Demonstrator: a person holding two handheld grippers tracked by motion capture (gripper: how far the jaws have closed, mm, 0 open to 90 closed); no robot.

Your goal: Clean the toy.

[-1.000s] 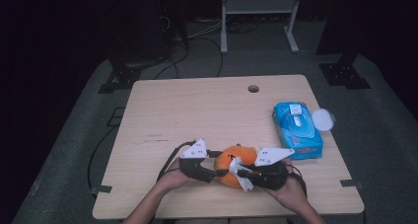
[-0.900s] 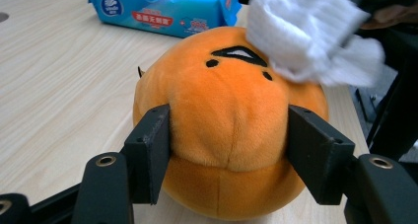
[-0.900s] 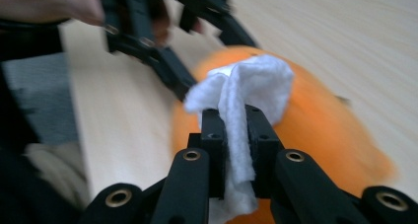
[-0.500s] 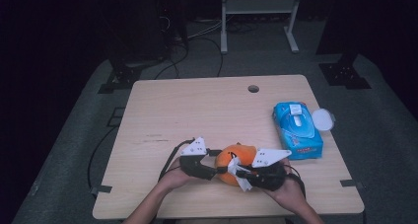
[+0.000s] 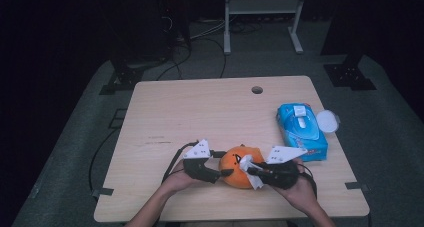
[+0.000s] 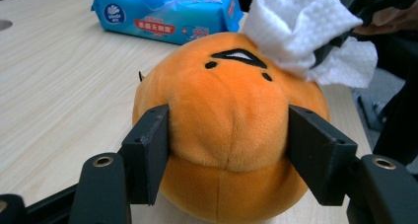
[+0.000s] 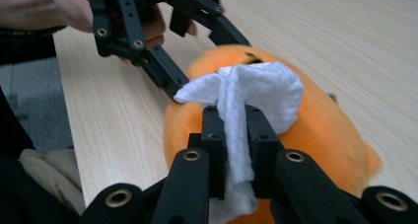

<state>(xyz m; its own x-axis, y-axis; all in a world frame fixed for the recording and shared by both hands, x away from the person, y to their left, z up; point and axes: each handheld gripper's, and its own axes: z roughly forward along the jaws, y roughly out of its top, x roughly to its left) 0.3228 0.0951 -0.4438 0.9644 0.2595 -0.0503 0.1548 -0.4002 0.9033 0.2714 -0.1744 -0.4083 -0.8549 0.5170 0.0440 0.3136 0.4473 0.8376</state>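
An orange round plush toy (image 5: 240, 166) with a small black face lies near the table's front edge. My left gripper (image 5: 222, 172) grips it from the left. In the left gripper view the two black pads (image 6: 148, 150) press into the sides of the plush toy (image 6: 231, 110); the jaws have just been opening a little with the toy still between them. My right gripper (image 7: 231, 130) is shut on a folded white wipe (image 7: 261, 88), which rests against the top of the plush toy (image 7: 315, 125). From above, the right gripper (image 5: 252, 171) meets the toy from the right.
A blue pack of wet wipes (image 5: 301, 131) lies at the right of the wooden table (image 5: 200, 112), with a white round lid (image 5: 327, 121) beside it. A small hole (image 5: 257, 90) sits near the far edge. Cables trail from both grippers.
The wipe in the right gripper has shifted slightly on the toy. Both hands otherwise stay where they were.
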